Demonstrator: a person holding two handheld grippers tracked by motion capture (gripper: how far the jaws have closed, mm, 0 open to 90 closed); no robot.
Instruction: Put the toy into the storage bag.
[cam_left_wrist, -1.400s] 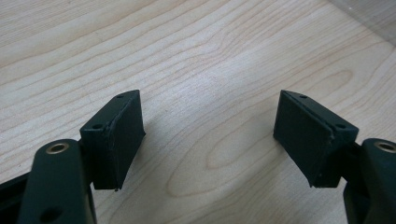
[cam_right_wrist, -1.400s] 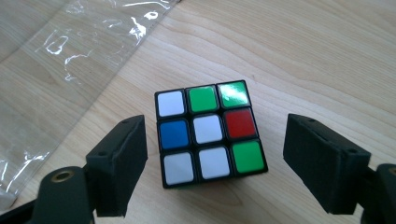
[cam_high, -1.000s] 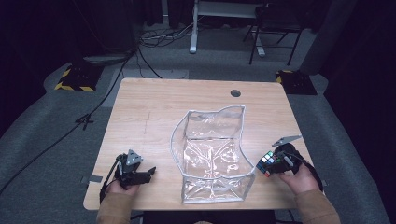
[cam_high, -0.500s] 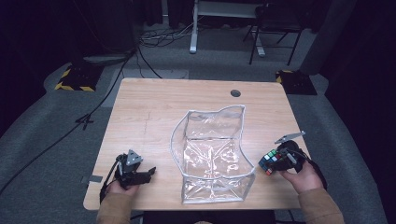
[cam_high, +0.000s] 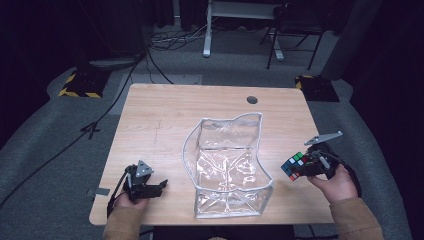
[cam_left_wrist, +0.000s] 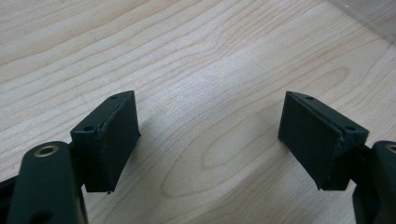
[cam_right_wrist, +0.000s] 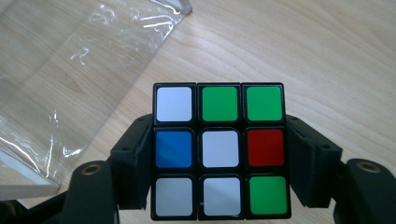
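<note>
Light wooden table (cam_high: 165, 115) on grey carpet, dark room behind. Lower left of the high view: left gripper (cam_high: 161, 186) low over the tabletop, jaws spread wide, nothing between them. Lower right: right gripper (cam_high: 303, 167) clamped on a scrambled black-edged puzzle cube (cam_high: 295, 165), one jaw on each side, lifted off the wood. Centre, between the two: clear plastic zip pouch (cam_high: 227, 165), standing open. Far edge: small round cable hole (cam_high: 252, 100).

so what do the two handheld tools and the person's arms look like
Both tools, left tool and right tool, are black, each topped by a grey three-cornered plate, with a dark cable trailing off. Their jaws are blocky black pads with small screw holes, on arms with brass-ringed pivots. The person wears tan sleeves.
</note>
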